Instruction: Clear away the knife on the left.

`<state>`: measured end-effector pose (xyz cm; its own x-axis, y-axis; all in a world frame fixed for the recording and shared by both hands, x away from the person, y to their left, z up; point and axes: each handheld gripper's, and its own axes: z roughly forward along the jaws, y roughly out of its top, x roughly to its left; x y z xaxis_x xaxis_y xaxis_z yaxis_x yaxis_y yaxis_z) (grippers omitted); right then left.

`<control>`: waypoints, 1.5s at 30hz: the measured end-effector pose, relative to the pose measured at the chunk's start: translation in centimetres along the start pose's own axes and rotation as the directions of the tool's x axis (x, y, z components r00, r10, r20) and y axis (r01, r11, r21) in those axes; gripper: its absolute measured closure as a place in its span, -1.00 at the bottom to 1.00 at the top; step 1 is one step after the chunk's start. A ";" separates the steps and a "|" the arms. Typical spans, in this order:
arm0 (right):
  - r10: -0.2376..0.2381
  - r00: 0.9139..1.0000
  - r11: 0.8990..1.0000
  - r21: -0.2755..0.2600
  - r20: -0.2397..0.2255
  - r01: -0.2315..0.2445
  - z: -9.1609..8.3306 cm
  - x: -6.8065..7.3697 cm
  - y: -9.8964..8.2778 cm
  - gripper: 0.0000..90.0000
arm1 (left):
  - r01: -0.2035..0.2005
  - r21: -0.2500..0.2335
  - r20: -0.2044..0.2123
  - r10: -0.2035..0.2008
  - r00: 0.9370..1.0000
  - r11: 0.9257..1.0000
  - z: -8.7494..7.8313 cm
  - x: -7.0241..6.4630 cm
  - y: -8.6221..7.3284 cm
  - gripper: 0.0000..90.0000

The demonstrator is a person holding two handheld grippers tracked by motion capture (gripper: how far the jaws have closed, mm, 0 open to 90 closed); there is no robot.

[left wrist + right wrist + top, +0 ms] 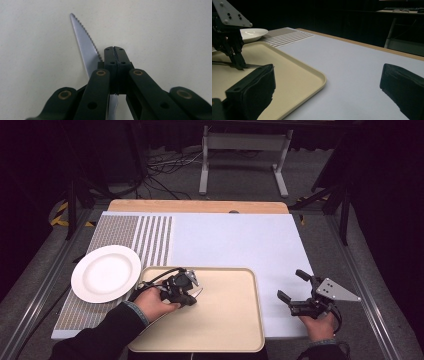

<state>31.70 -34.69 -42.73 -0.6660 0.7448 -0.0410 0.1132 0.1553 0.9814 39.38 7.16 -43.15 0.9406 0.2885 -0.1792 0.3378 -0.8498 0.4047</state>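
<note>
My left gripper (pixel 115 53) is clamped on the knife (pixel 83 42) lying on the tray (pixel 235 320), right gripper (pixel 295 290) idle and wide open; gripped thin and flat, the blade could pivot or slip as I lift.

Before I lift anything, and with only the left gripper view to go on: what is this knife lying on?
Observer: The knife lies on a beige tray, in its far left part.
Operator: Anything close on that side?
Observer: A white plate sits right beside the tray's left edge, on a striped mat.
Operator: Where is the other claw?
Observer: The right claw is open and empty, over the white mat to the right of the tray.
</note>
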 end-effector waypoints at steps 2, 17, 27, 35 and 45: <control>0.001 1.000 1.000 0.000 0.001 -0.001 0.0 0.0 0.0 -0.97 | 0.024 -0.007 0.008 -0.024 1.000 1.000 -0.2 0.5 -0.4 1.00; 0.000 1.000 1.000 0.006 0.000 0.000 0.1 0.1 0.0 -0.97 | 0.119 -0.007 -0.007 -0.119 0.993 0.993 -1.5 2.6 -2.3 1.00; 0.000 1.000 1.000 0.005 -0.003 0.000 0.1 0.1 -0.1 -0.97 | 0.173 -0.016 -0.026 -0.173 0.985 0.985 -2.3 3.5 -3.6 1.00; 0.005 1.000 1.000 0.010 0.000 -0.005 0.2 0.1 -0.1 -0.97 | 0.196 -0.012 -0.039 -0.196 0.980 0.981 -2.9 4.1 -4.6 1.00; 0.007 1.000 1.000 0.009 0.001 -0.007 0.2 0.1 -0.1 -0.97 | 0.209 -0.014 -0.057 -0.209 0.976 0.978 -3.5 4.6 -5.5 1.00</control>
<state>31.81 -34.51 -42.88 -0.6647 0.7463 -0.0346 0.1241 0.1560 0.9799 41.96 14.67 -43.10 0.8496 0.4847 -0.2080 0.5270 -0.7648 0.3706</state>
